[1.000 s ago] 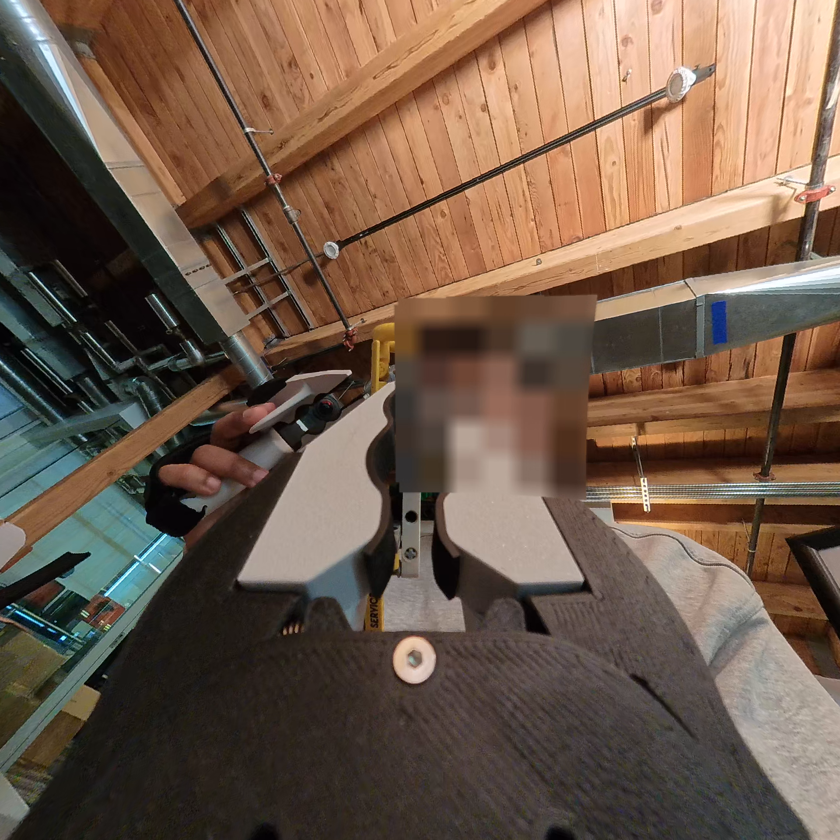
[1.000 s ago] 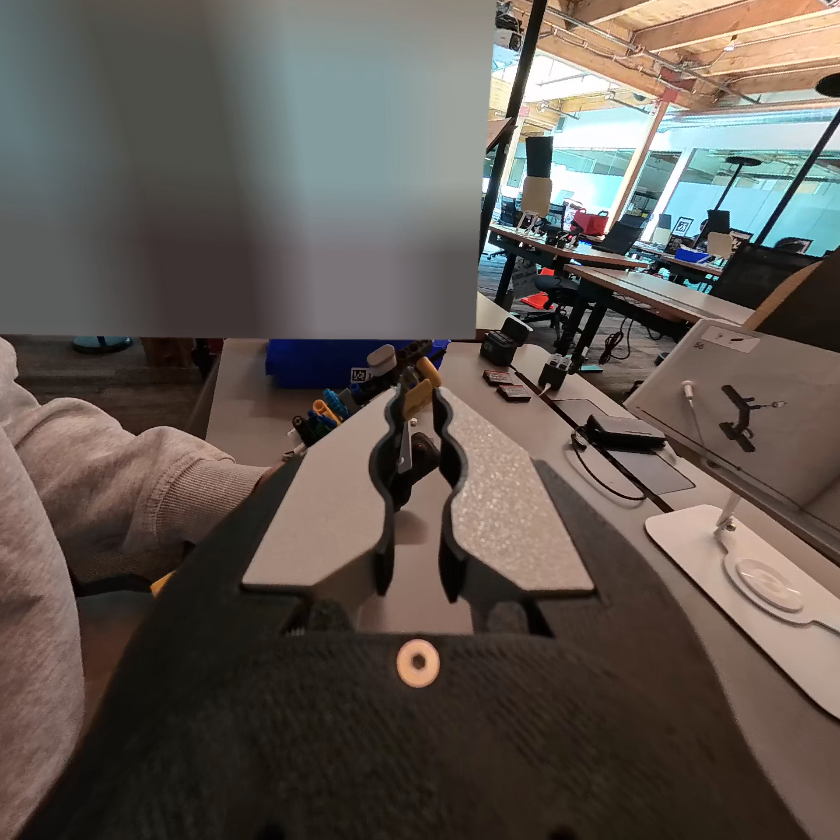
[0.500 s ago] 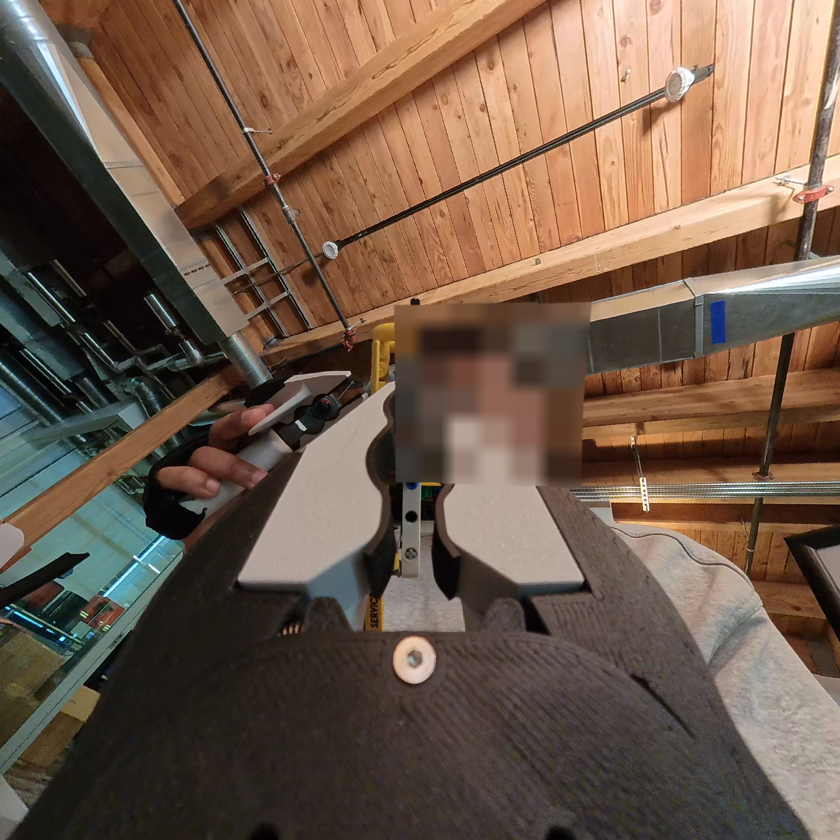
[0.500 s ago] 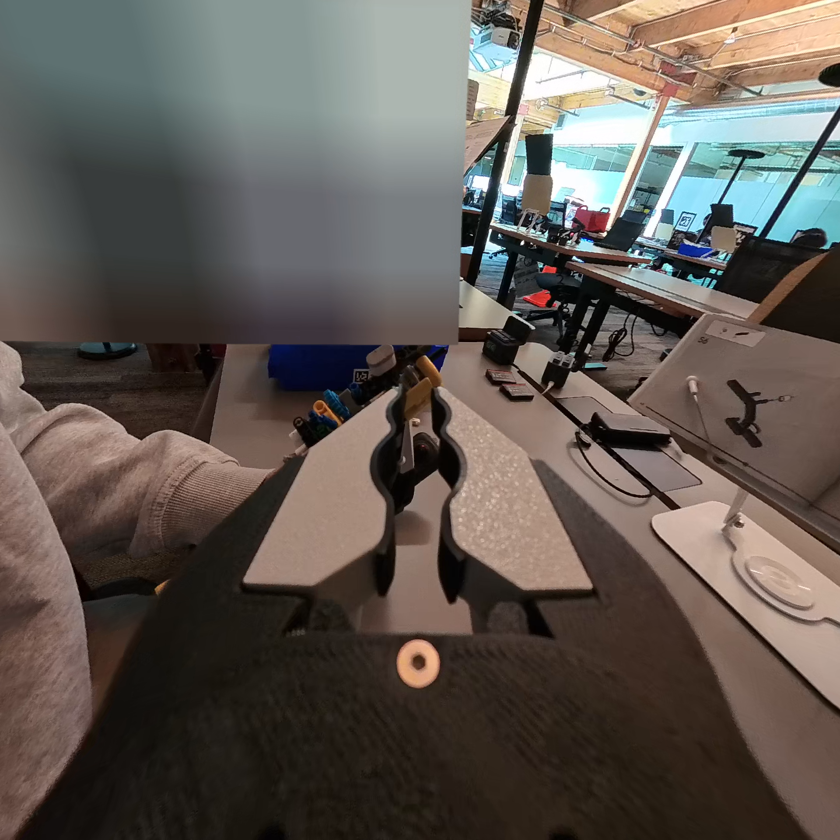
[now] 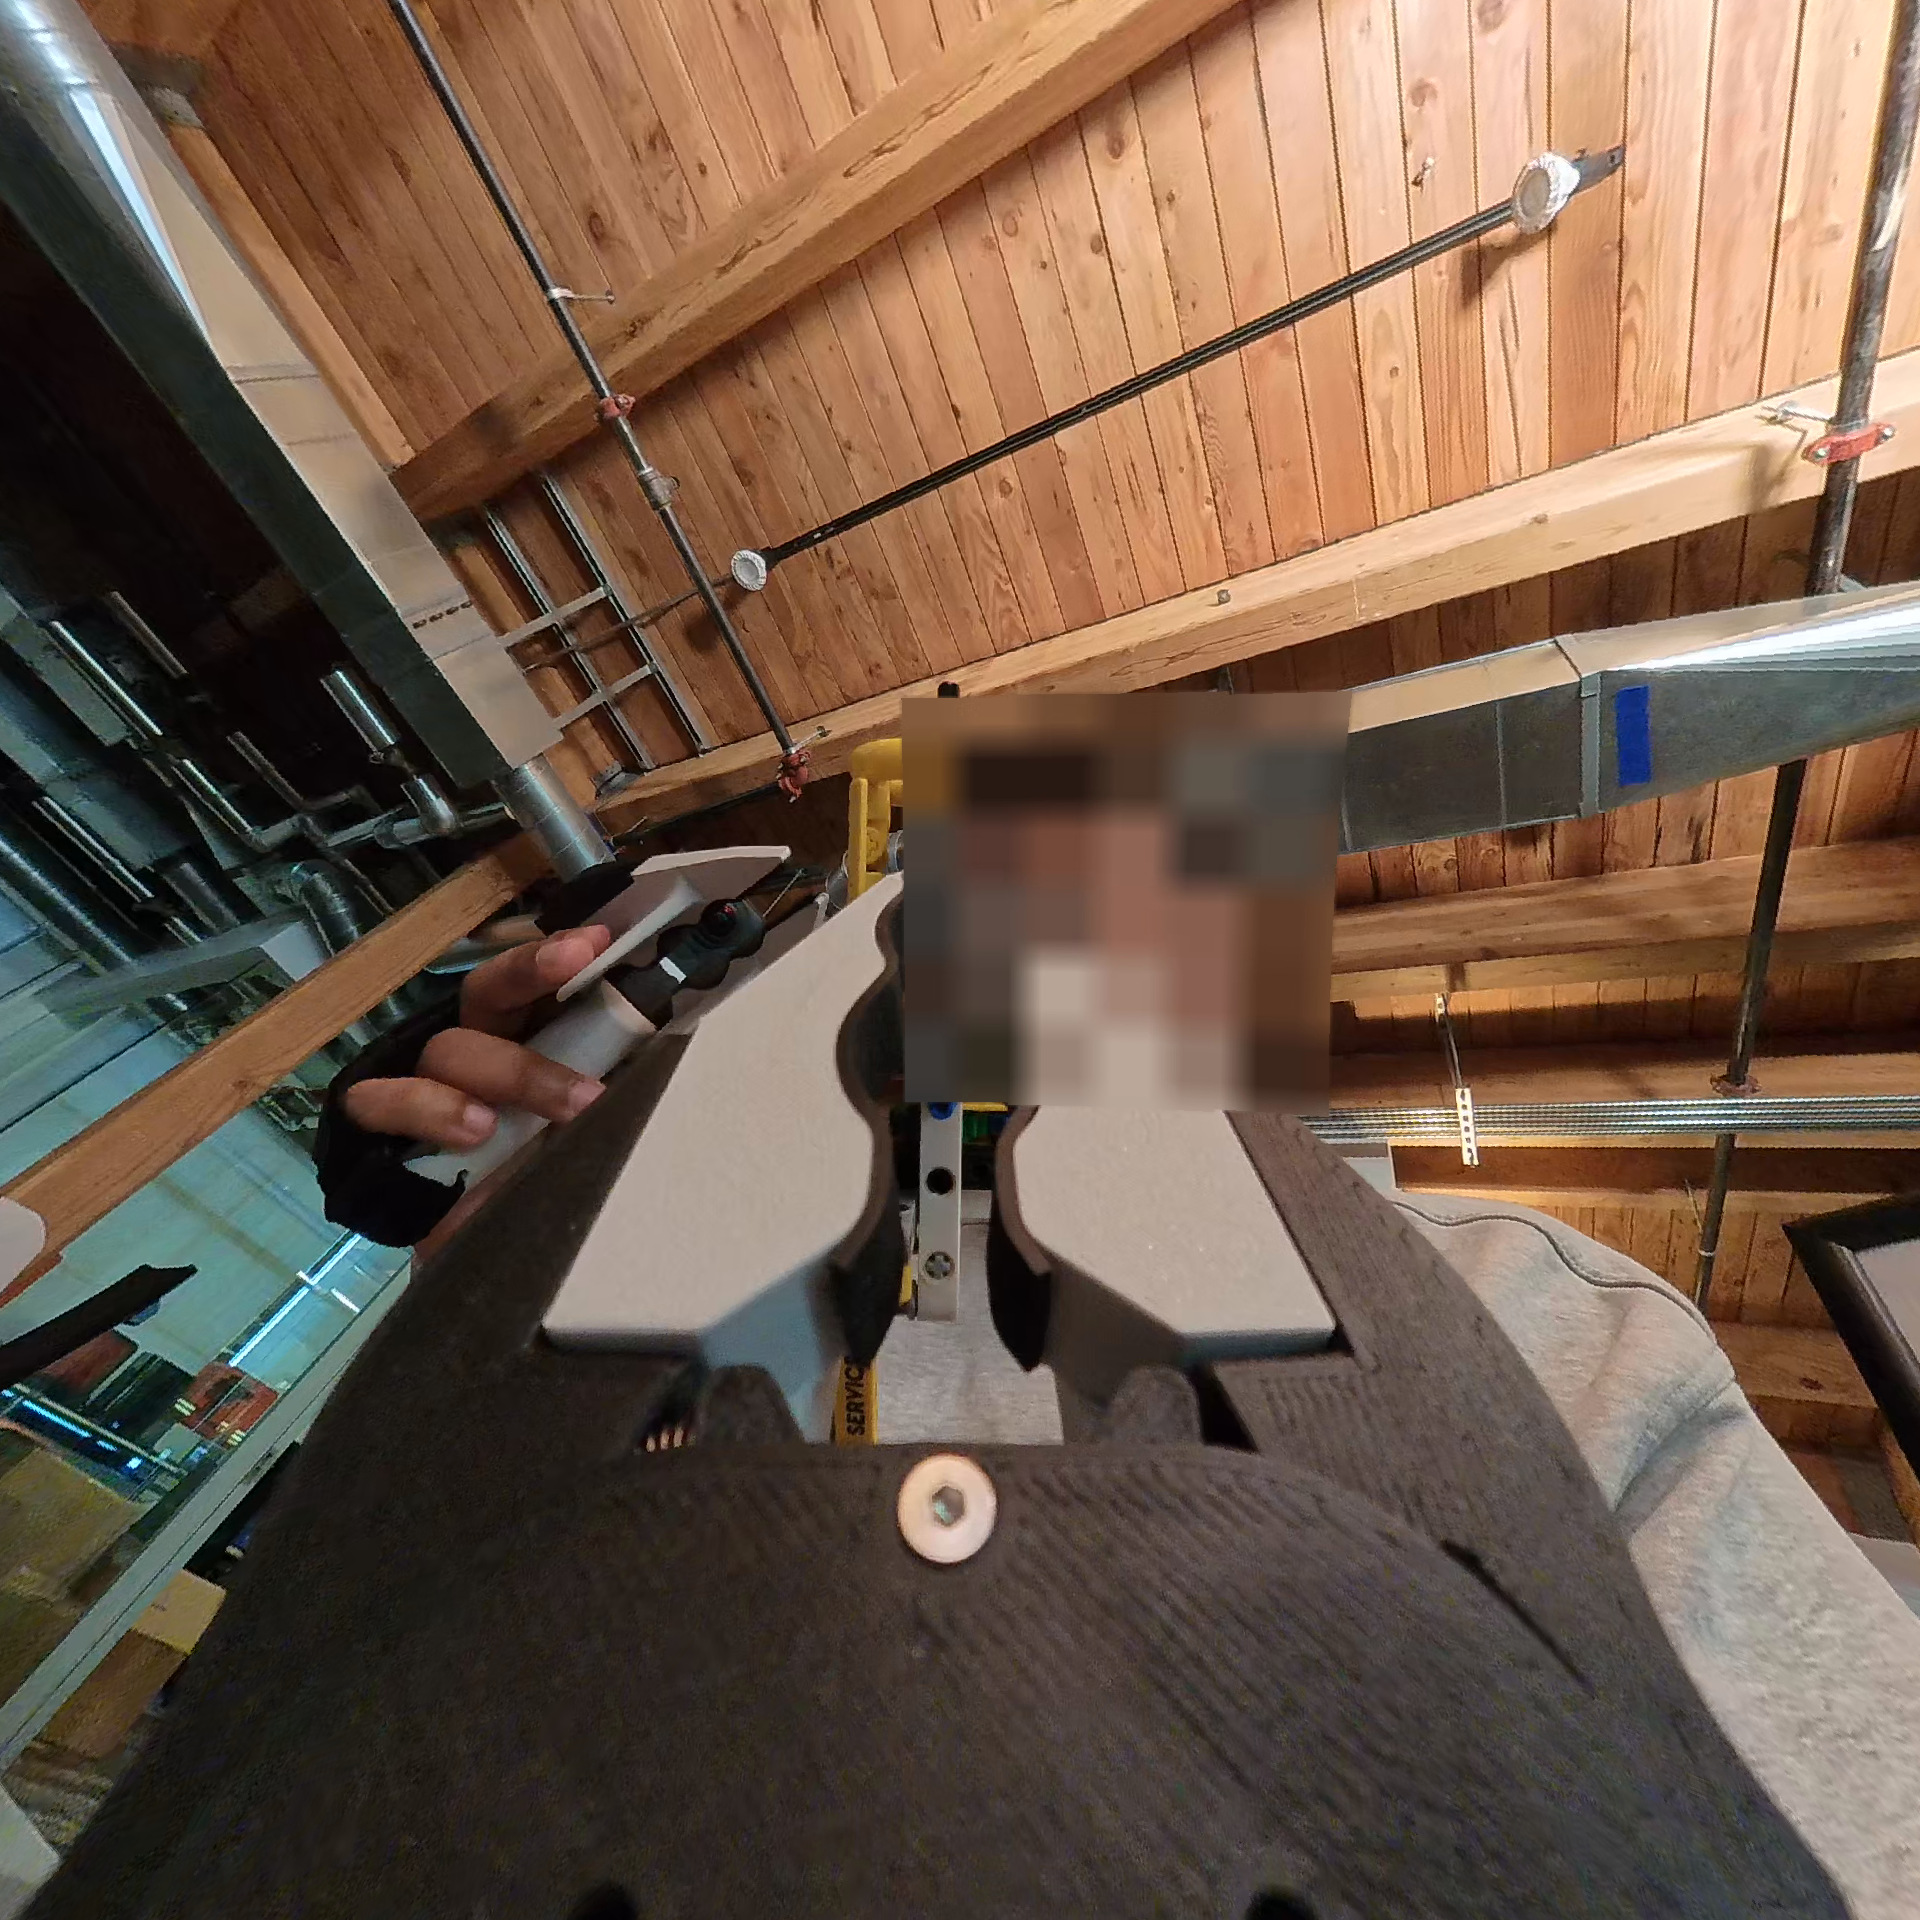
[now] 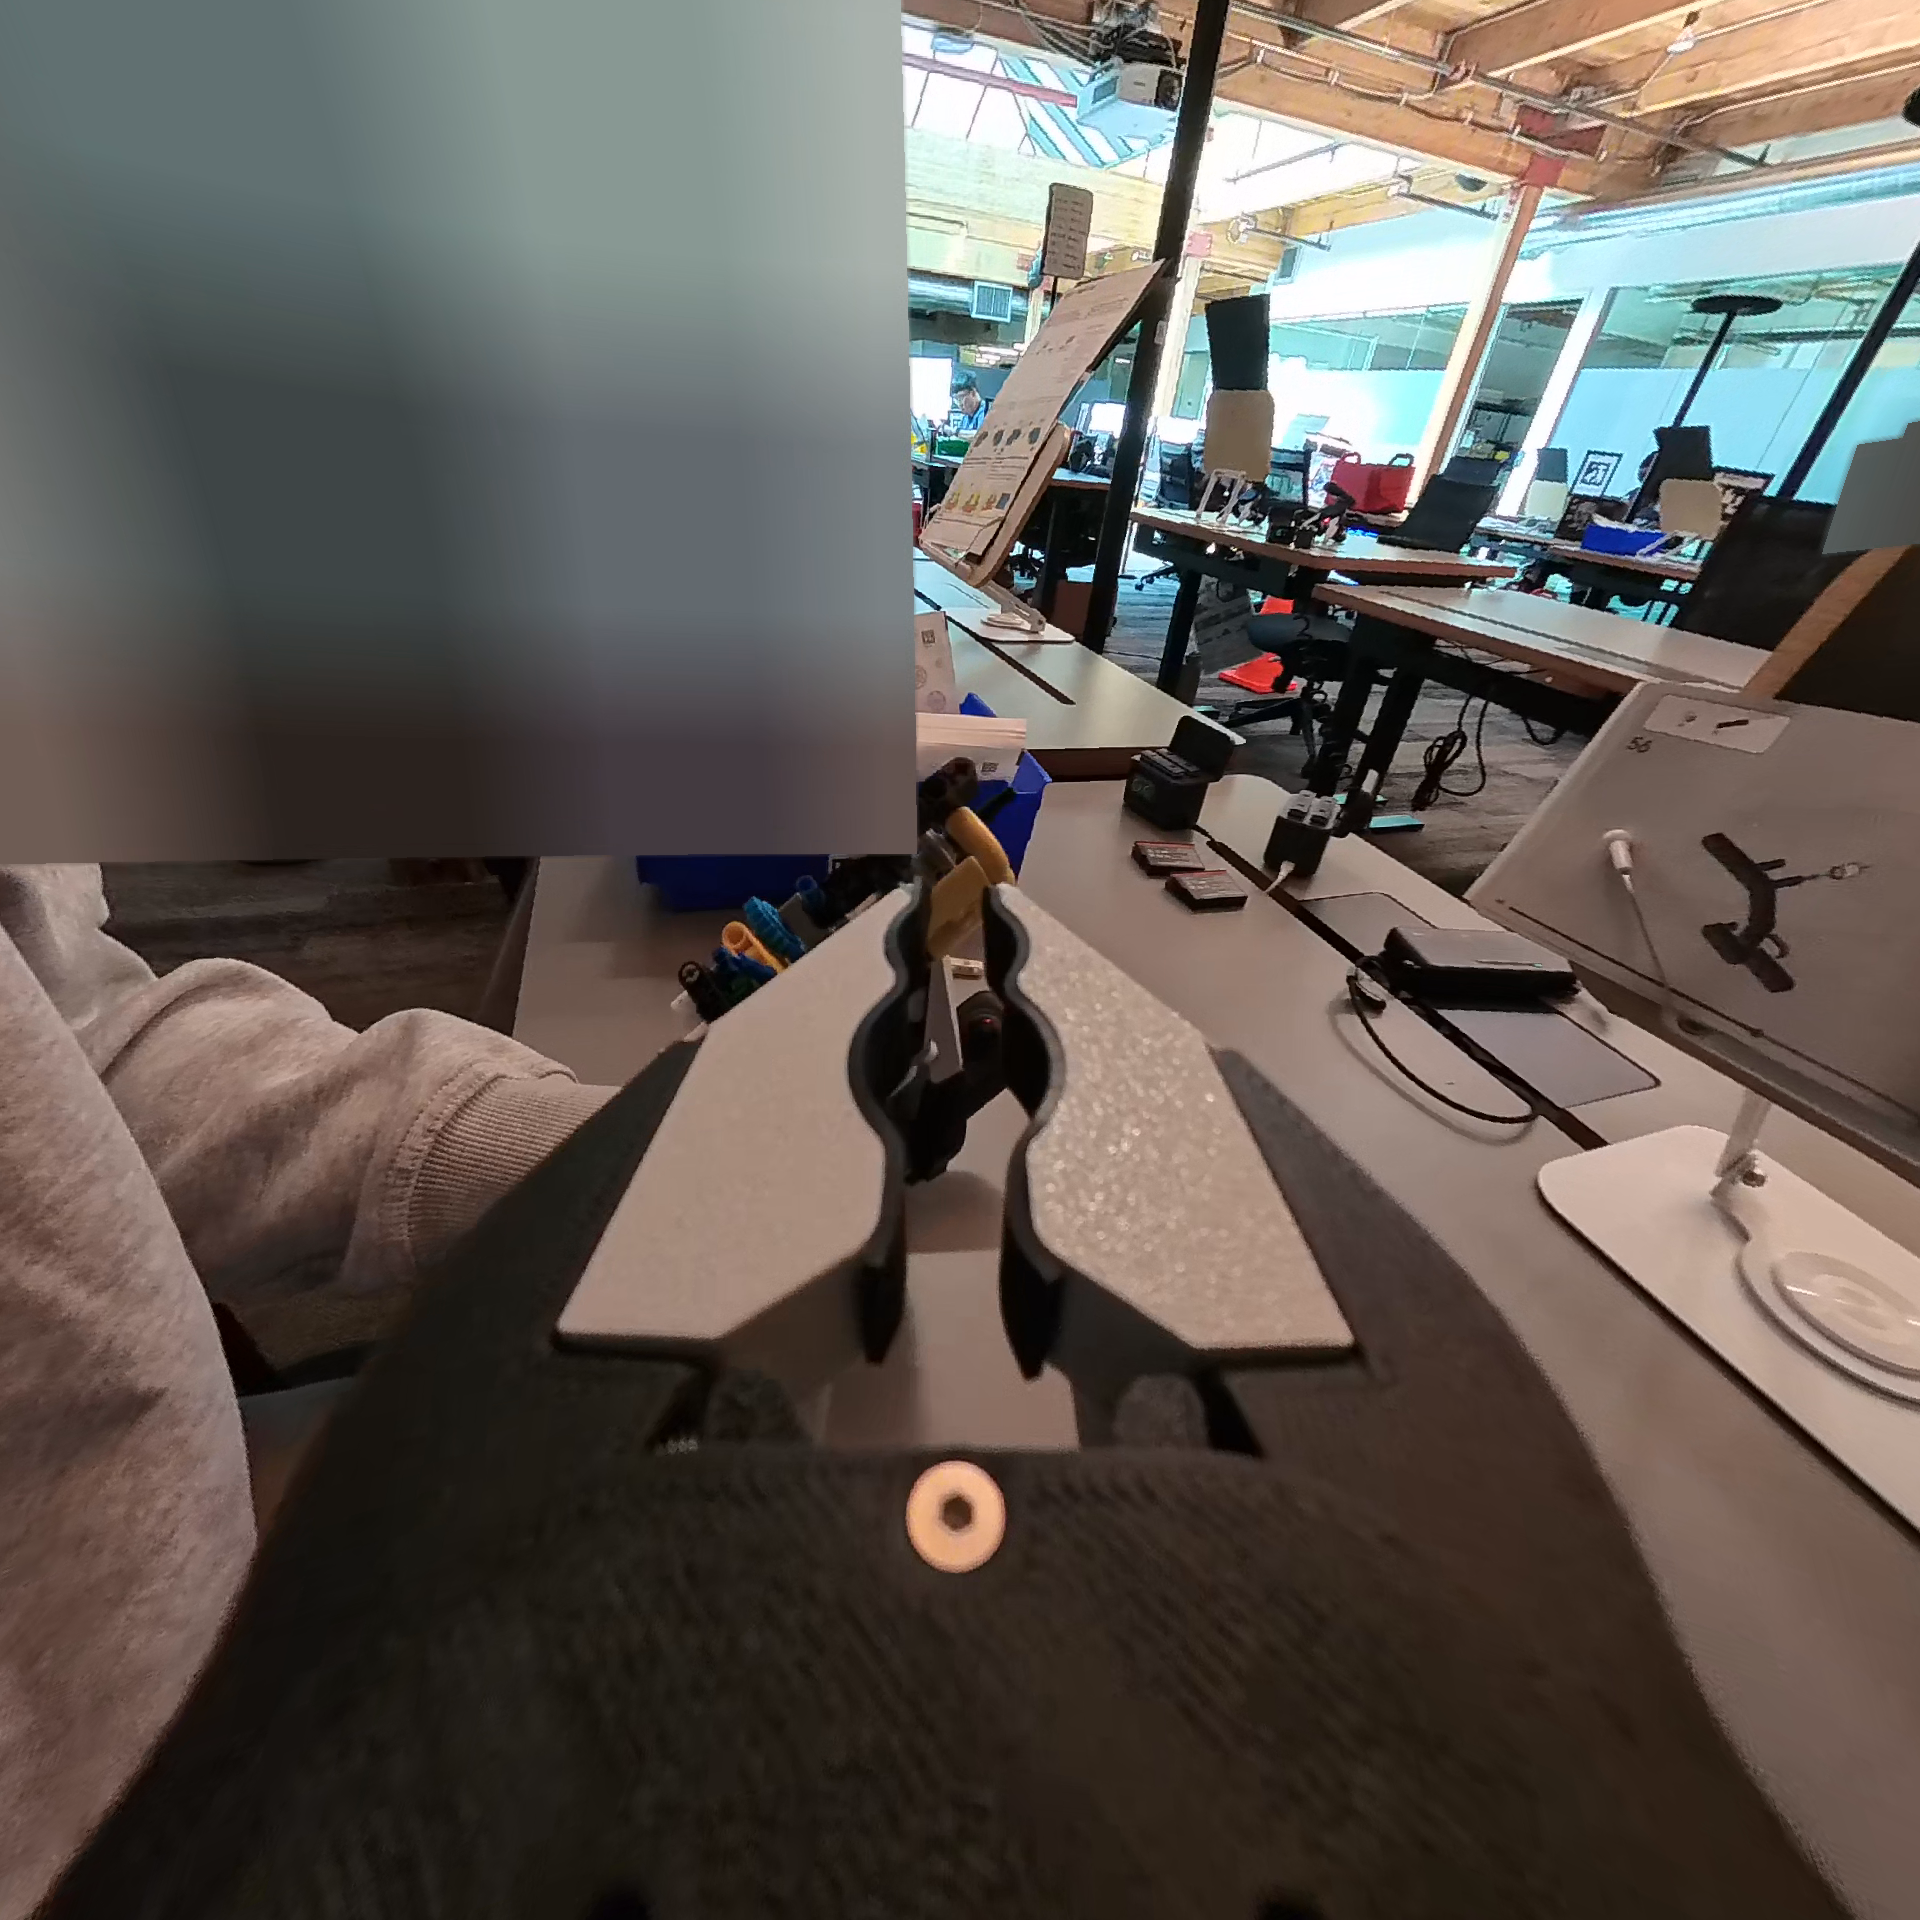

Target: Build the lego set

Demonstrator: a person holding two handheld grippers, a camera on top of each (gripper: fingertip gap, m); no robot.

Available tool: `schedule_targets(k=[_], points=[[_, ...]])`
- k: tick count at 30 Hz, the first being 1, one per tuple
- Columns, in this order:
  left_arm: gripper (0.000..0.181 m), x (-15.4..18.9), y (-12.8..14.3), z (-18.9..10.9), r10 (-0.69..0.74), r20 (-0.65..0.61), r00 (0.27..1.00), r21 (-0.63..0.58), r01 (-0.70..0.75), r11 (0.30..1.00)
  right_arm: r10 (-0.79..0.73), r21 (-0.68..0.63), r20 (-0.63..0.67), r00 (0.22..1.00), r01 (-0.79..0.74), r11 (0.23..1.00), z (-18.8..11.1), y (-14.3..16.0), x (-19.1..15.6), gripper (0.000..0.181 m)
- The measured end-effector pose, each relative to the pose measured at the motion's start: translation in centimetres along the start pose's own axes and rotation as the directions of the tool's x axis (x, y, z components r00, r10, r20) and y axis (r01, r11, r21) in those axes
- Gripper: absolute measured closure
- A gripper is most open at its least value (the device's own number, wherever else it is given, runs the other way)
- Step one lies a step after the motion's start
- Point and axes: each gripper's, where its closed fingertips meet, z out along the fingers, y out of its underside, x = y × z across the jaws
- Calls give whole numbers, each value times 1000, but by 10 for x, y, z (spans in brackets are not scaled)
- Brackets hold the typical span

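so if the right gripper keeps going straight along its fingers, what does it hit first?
The right gripper is already shut on the lego assembly. Beyond that lies the pile of loose lego parts and the blue bin on the table, though depth is hard to judge.

The left wrist view looks steeply upward along its fingers at the ceiling (image 5: pixel 1039 312). The right wrist view looks level across the desk (image 6: pixel 1299 1039). Both frame the lego model (image 5: pixel 940 1195) at close range.

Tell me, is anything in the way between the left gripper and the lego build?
Nothing I can see. The left gripper is already shut on the lego build; its grey beam sits right between the fingers.
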Motion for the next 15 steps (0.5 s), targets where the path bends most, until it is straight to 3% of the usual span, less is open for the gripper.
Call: schedule_targets(k=[1,15], points=[[176,0,0,0,0,-1,1000,0,0,1000,2,0,-1,1000,-2,1000,0,0,0,174],[177,2,0,0,0,-12,1000,0,0,1000,117,-56,57,991,-114,992,7,13,-9,175]])
